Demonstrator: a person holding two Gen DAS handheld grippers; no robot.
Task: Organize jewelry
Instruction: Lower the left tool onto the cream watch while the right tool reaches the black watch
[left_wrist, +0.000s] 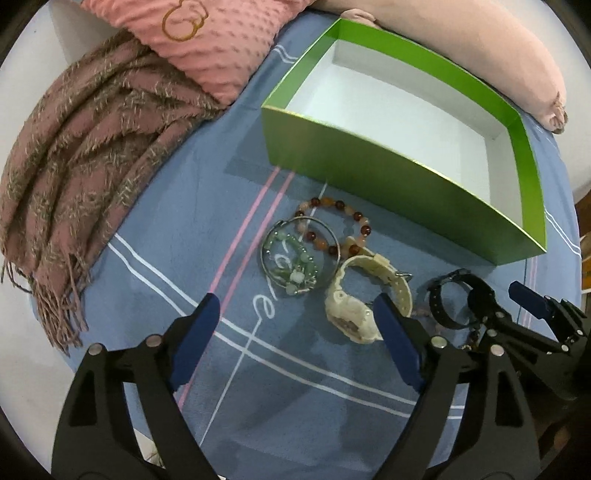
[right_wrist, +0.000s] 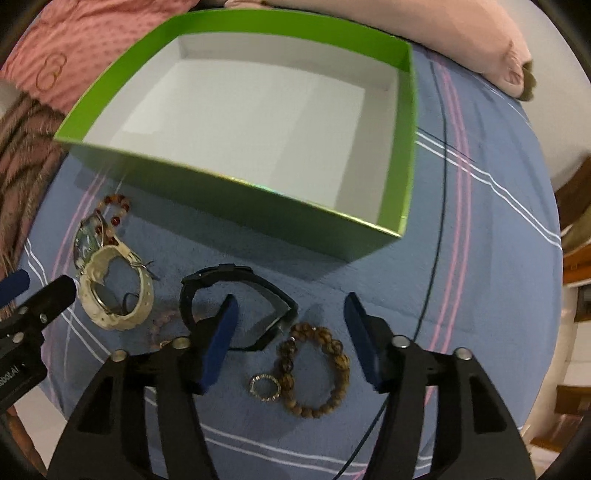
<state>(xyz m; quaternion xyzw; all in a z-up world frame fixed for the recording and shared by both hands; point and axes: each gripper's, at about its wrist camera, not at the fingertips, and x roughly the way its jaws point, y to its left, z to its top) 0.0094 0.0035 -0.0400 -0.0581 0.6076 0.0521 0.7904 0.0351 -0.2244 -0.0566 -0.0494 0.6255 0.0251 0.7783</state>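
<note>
An empty green box (left_wrist: 369, 162) (right_wrist: 221, 199) with a white inside stands on the blue sheet. In front of it lie a red and orange bead bracelet (left_wrist: 332, 206), a silver bangle (left_wrist: 295, 258) with green beads, a white watch (left_wrist: 354, 314) (right_wrist: 114, 291), a black watch (left_wrist: 443, 299) (right_wrist: 240, 280), a wooden bead bracelet (right_wrist: 325, 369) and a small sparkly ring (right_wrist: 264, 387). My left gripper (left_wrist: 295, 310) (right_wrist: 35, 286) hangs open just short of the bangle, its right finger beside the white watch. My right gripper (right_wrist: 291, 306) (left_wrist: 498, 299) is open over the black watch and the wooden bracelet, holding nothing.
A fringed brown-pink scarf (left_wrist: 92, 166) lies at the left, with a pink pillow (left_wrist: 207, 44) behind it. A pale pink bolster (left_wrist: 480, 55) runs behind the box. A thin black cable (right_wrist: 439, 221) crosses the sheet to the right of the box.
</note>
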